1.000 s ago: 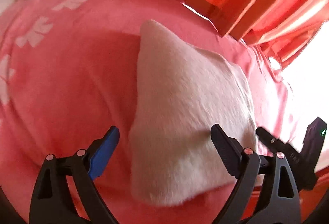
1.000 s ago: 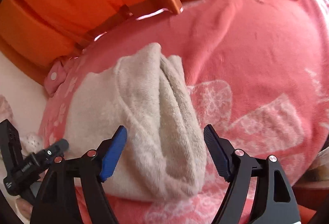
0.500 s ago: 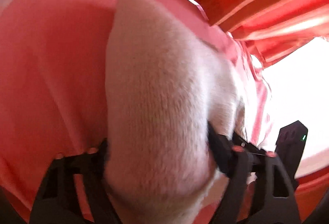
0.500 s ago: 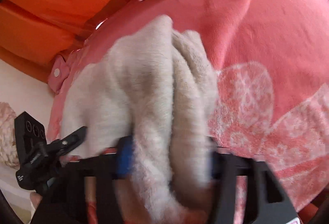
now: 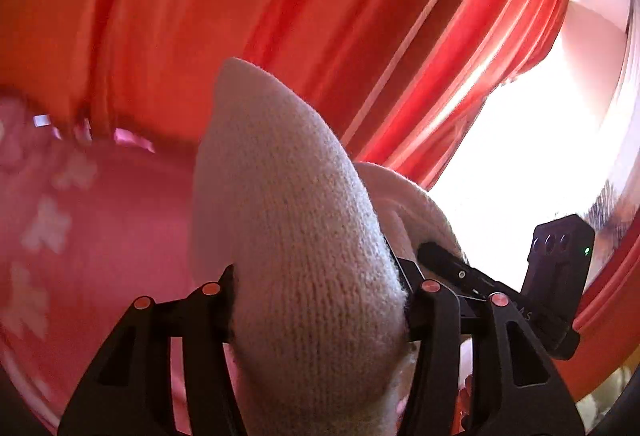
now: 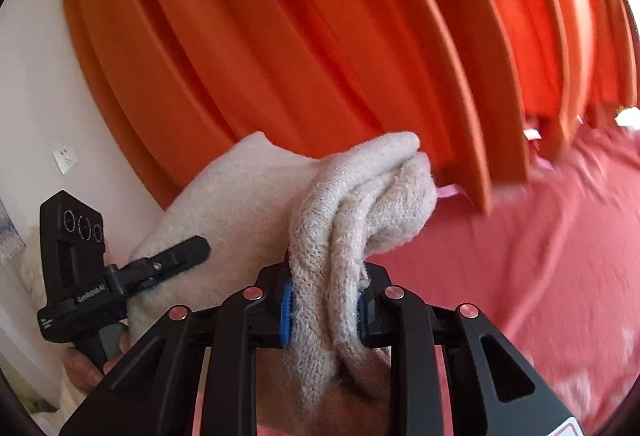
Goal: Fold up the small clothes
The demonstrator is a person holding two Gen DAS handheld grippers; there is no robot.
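Cream knitted fabric, a small garment (image 5: 304, 256), is clamped in both tongs and held clear above the pink bedcover (image 5: 100, 236). The left tongs (image 5: 320, 300) are seen closing on a broad, rounded bunch of the knit, with the pads pressed into its sides. The right tongs (image 6: 326, 306) are closing on a narrower gather of several layers, pinched between the blue pad and its partner.

No fold can be judged finished: the garment is bunched and rumpled, not laid flat, and its outline cannot be made out. The step in hand is taken to be a lift before spreading out or doubling over, so most of the folding is judged as left.

The bedcover is pink with a pale printed pattern, and its far edge is met by the hem of long orange-red pleated curtains (image 6: 320, 36). Strong daylight is let in at the curtains' open side, and a pale wall with a socket plate (image 6: 65, 160) is seen beyond them.
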